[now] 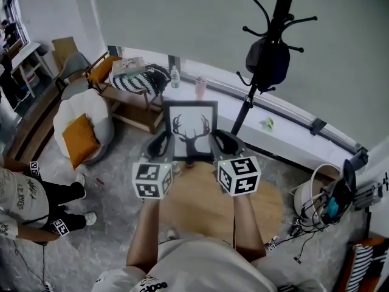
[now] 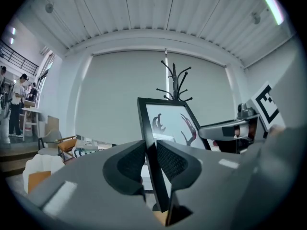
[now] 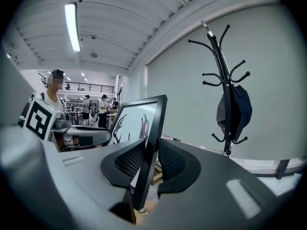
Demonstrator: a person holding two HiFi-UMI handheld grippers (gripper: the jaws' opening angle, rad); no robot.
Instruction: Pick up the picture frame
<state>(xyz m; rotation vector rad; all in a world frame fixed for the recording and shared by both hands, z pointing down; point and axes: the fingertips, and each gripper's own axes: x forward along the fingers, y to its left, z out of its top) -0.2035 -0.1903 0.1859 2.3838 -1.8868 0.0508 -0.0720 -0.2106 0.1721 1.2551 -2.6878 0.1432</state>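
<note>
While left claw (image 2: 149, 153) and right claw (image 3: 150, 158) pinch it, black picture frame (image 1: 191, 128), antler print.

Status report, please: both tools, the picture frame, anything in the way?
Left tool shut on picture frame, left edge. Right tool shut, right edge. Frame upright. Nothing blocking.

Open air lies above the frame (image 1: 191, 129), over its top edge. Both side edges are taken, the left gripper (image 1: 161, 143) clamped on one and the right gripper (image 1: 221, 142) on the other. Below the frame spreads the table (image 1: 243, 212), bare wood. Right of the frame and behind it rises the rack (image 1: 281, 8), a bag (image 1: 267, 61) hung on it. Behind the frame, a bottle (image 1: 175, 76) and cup (image 1: 200, 87) stand on the ledge (image 1: 285, 135). Left of the frame, a bench (image 1: 130, 111) and armchair (image 1: 82, 111) close that side.
</note>
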